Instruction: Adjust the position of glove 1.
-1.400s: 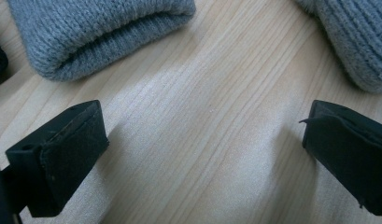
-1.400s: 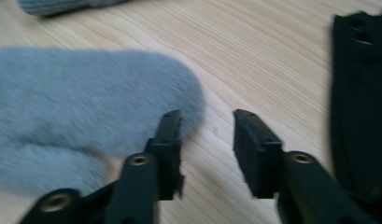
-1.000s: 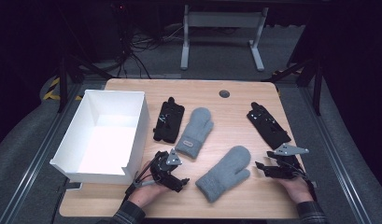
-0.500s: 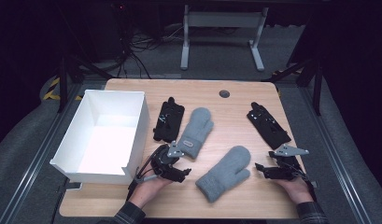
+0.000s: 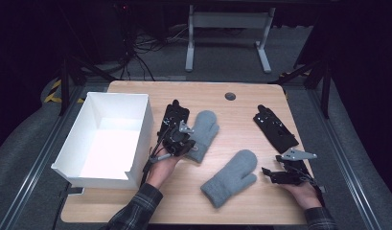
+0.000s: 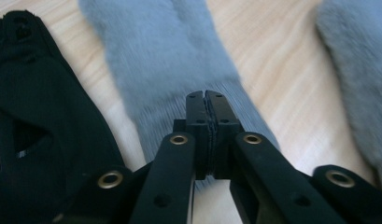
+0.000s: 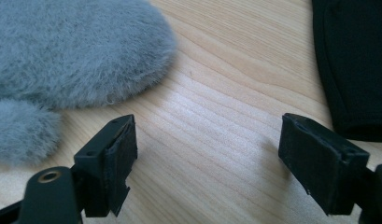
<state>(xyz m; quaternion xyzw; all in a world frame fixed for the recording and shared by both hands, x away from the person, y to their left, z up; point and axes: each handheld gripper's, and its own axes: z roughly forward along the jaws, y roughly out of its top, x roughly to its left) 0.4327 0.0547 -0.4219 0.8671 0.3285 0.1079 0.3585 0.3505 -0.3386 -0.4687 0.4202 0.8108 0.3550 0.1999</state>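
Note:
Two grey furry mittens lie on the wooden table (image 5: 241, 108): one (image 5: 206, 128) mid-table, one (image 5: 232, 176) nearer the front. My left gripper (image 5: 184, 140) hovers at the far mitten's cuff beside a black glove (image 5: 175, 114). Its jaws have just been closing and now meet, shut (image 6: 207, 100), with nothing visible between them; the mitten (image 6: 165, 56) lies blurred under and ahead of the tips. My right gripper (image 5: 271, 172) rests on the table at the front right. Its jaws have just been opening and stand wide (image 7: 207, 158) over bare wood, the near mitten (image 7: 76, 51) to their left.
A tall white box (image 5: 142, 128) stands at the table's left. A second black glove (image 5: 276, 128) lies at the back right, its edge (image 7: 352, 56) just past my right gripper. A round cable hole (image 5: 230, 96) sits near the far edge.
My left hand has moved forward and up from the front edge to the far mitten's cuff, and its jaws have closed. The right hand has stayed where it was.

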